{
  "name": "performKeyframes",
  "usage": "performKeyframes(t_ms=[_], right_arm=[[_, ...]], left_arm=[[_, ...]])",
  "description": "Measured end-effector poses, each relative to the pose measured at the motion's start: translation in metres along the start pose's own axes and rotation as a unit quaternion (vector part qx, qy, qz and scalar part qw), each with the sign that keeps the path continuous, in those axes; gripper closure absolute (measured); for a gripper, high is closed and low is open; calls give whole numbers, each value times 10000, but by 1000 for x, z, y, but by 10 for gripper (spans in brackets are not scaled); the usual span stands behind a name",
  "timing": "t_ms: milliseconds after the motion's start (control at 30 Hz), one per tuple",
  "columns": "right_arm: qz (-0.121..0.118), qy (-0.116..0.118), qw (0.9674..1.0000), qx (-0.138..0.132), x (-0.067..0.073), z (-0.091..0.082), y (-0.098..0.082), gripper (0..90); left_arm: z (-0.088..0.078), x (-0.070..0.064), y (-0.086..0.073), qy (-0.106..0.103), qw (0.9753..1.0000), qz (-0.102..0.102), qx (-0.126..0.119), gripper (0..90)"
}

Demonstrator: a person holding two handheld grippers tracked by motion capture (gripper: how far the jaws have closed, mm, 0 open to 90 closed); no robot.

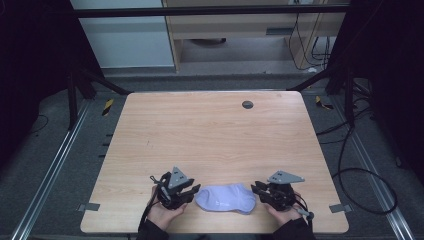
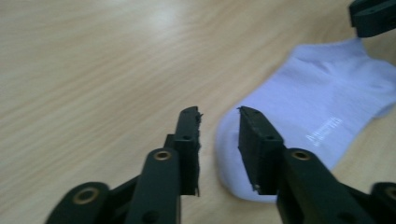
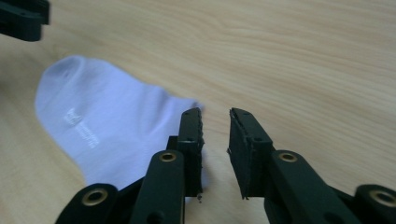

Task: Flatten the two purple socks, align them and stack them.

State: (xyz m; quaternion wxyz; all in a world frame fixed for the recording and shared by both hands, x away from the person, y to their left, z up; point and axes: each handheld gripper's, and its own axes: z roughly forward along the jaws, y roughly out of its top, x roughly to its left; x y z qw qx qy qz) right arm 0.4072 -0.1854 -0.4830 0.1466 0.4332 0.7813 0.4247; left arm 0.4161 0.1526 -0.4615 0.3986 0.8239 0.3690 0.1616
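At the near edge of the desk (image 1: pixel 215 125), our left gripper (image 1: pixel 187 196) sits just left of the sock (image 1: pixel 225 199). Its jaws are apart and hold nothing; the toe end of the sock lies just past the tips. The pale purple sock lies flat between our two grippers, with small white letters on it. On the right, our right gripper (image 1: pixel 257 189) is released too, jaws apart beside the sock's open end.
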Motion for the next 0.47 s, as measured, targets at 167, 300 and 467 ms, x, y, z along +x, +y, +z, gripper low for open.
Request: performKeyframes(t_ms=[167, 300, 467], right_arm=[[211, -453, 9984, -270, -23, -9, -3, 537], [443, -644, 9964, -336, -40, -12, -7, 380], [561, -747, 9950, -358, -52, -13, -11, 294]], left_arm=[[-8, 26, -6, 168, 9992, -333, -146, 507], [-13, 46, -15, 354, 9977, -536, -216, 434], [-20, 69, -26, 593, 9956, -712, -145, 370]])
